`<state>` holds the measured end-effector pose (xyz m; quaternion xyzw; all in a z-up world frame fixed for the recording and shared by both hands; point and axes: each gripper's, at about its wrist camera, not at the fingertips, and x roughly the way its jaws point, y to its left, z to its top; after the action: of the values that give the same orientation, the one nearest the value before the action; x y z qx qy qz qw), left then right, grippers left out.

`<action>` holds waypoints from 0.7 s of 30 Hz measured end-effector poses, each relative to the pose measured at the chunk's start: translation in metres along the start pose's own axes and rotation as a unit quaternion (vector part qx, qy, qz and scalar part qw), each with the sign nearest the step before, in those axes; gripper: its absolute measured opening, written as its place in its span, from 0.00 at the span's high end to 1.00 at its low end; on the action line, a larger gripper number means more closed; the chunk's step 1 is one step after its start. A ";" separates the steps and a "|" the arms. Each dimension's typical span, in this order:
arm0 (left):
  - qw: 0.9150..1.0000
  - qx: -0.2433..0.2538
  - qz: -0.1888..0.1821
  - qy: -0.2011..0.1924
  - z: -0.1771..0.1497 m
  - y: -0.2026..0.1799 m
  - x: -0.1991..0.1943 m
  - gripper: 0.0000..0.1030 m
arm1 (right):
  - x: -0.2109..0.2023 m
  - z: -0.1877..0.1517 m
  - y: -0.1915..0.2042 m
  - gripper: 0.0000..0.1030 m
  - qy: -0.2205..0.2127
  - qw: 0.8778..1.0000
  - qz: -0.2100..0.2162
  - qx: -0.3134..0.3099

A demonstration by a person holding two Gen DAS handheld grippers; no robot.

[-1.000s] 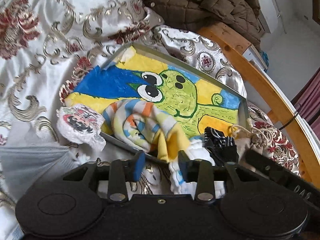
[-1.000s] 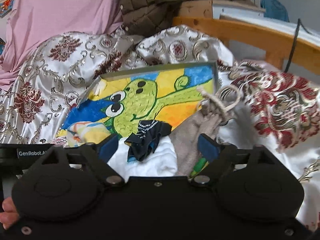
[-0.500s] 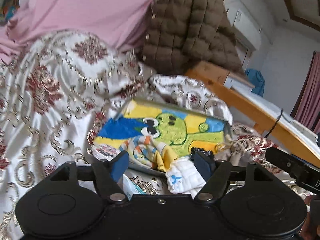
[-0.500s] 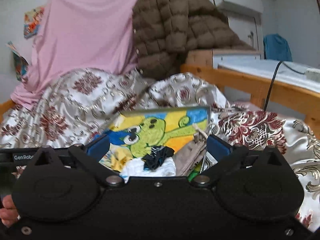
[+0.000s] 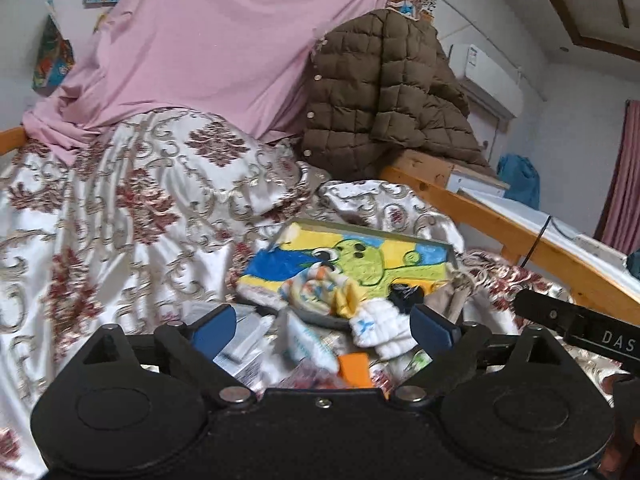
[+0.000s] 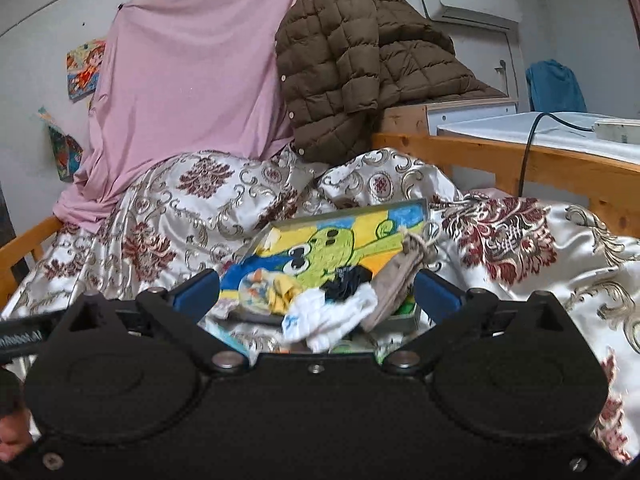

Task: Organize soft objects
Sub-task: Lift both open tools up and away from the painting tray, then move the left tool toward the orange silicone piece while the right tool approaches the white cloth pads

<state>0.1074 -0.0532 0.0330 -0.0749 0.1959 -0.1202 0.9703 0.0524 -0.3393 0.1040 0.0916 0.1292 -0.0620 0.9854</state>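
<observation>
Both tongs stand released and empty: the left tongs (image 5: 322, 330) have just been opening, nothing between the jaws, and the right tongs (image 6: 318, 294) have spread to their widest too. A second ago I was close over the tray (image 5: 450, 249); now both views sit further back and higher, with the pink sheet (image 5: 208, 48) and brown jacket (image 5: 384, 92) filling the background. The soft things lie heaped at the tray's near edge on the bed (image 5: 132, 208): striped cloth (image 5: 320, 292), white sock (image 5: 382, 326), small black piece (image 6: 346, 282) and drawstring pouch (image 6: 394, 276). I judge this batch dropped off, and I'm free to fetch whatever is left.
</observation>
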 end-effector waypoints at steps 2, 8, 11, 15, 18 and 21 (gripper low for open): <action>1.000 0.001 0.011 0.002 -0.006 0.004 -0.011 0.08 | -0.009 -0.004 0.004 0.00 0.002 1.000 -0.007 -0.005; 0.999 -0.008 0.040 0.016 -0.015 0.017 -0.032 0.06 | -0.033 -0.020 0.013 0.00 0.023 0.999 -0.025 -0.001; 0.998 -0.002 0.053 0.022 -0.020 0.019 -0.041 0.05 | -0.045 -0.028 0.018 0.00 0.032 0.999 -0.033 -0.003; 0.996 0.005 0.075 0.046 -0.029 0.023 -0.049 0.04 | -0.060 -0.040 0.024 0.00 0.044 0.998 -0.042 -0.008; 0.993 0.001 0.093 0.071 -0.035 0.030 -0.050 0.04 | -0.067 -0.049 0.031 0.00 0.059 0.997 -0.049 -0.016; 0.991 -0.015 0.098 0.089 -0.035 0.037 -0.051 0.04 | -0.069 -0.054 0.038 0.00 0.070 0.996 -0.044 -0.030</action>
<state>0.0555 -0.0075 0.0120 -0.0588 0.2899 -0.0275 0.9548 -0.0213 -0.2844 0.0770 0.0608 0.2035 -0.0951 0.9726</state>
